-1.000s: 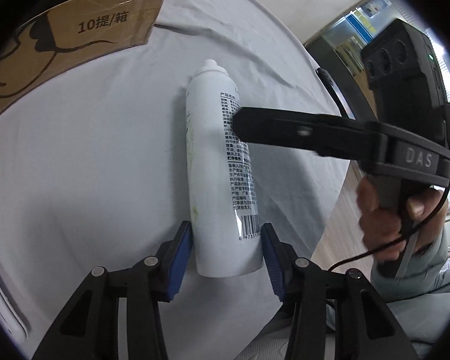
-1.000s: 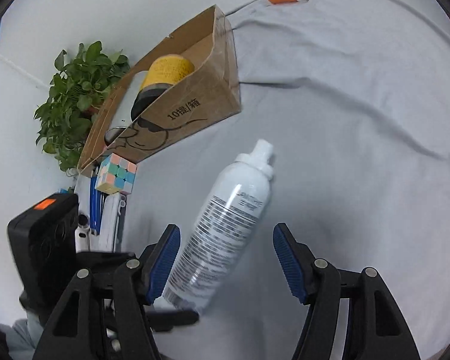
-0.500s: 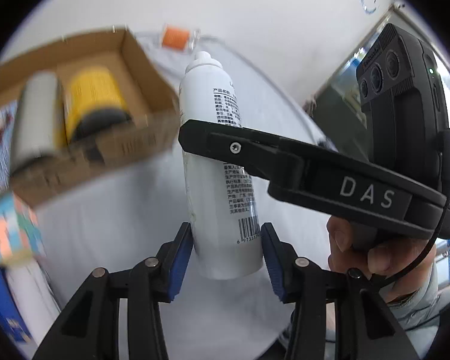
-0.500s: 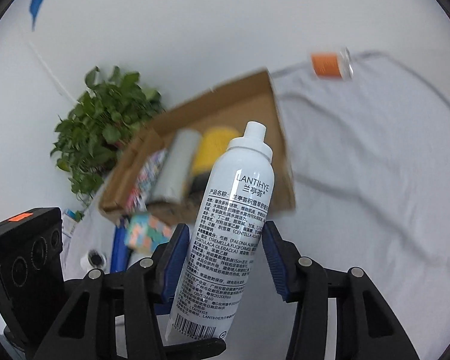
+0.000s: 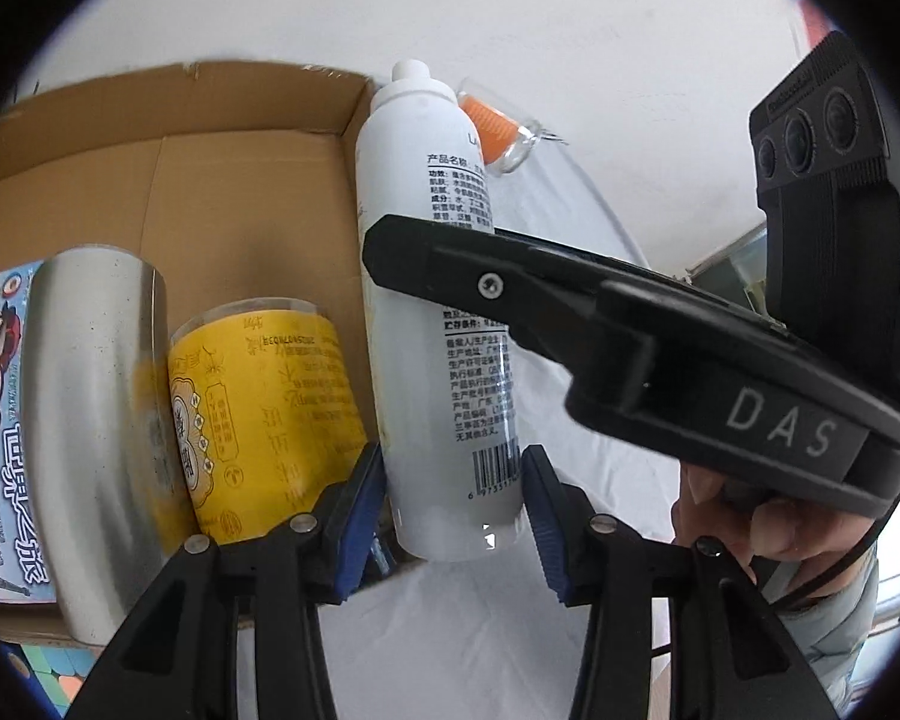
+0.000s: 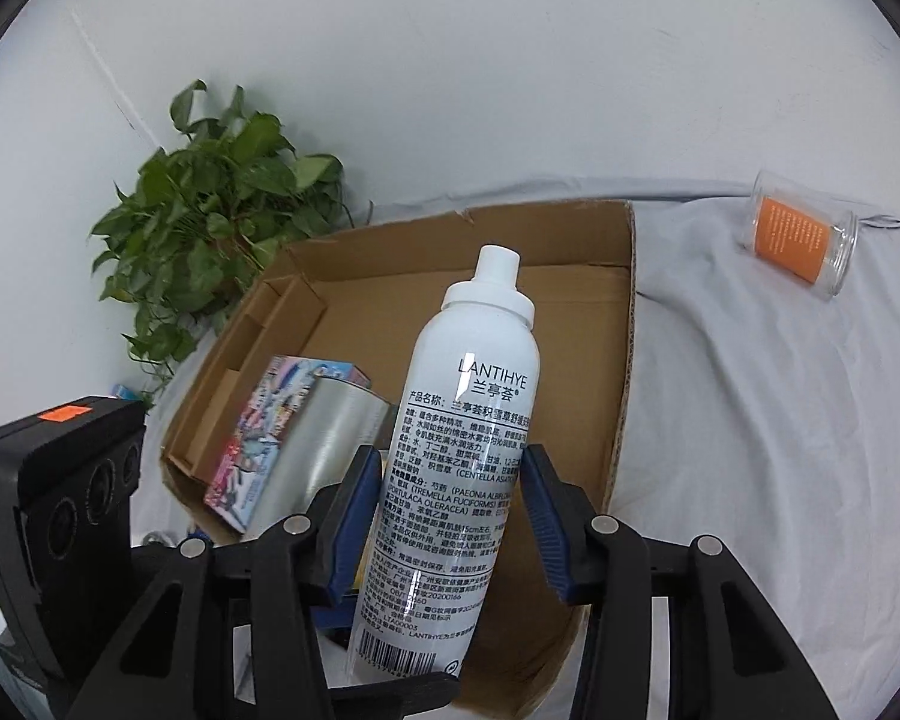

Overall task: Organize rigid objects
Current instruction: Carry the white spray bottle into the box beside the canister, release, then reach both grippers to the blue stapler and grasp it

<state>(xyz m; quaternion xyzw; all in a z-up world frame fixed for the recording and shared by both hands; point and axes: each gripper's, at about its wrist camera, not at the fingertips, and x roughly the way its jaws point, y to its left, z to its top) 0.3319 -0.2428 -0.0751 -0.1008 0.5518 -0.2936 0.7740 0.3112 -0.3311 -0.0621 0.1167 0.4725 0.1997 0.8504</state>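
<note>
Grey-clothed table (image 6: 780,420): cardboard box (image 6: 627,324), orange-labelled jar (image 6: 801,240).

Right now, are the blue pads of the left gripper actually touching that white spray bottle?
Touching. In the left wrist view both blue pads of the left gripper press against the lower sides of the white spray bottle, with no gap showing.

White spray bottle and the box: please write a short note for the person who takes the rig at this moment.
Left gripper: shut on the white spray bottle near its base.
Right gripper: shut on the same bottle, mid-body.
Bottle is in the air over the cardboard box, not yet set down.
In the box: steel tumbler, yellow jar, picture box.
Left to do: put the bottle in; orange-label jar lies on the cloth.
</note>
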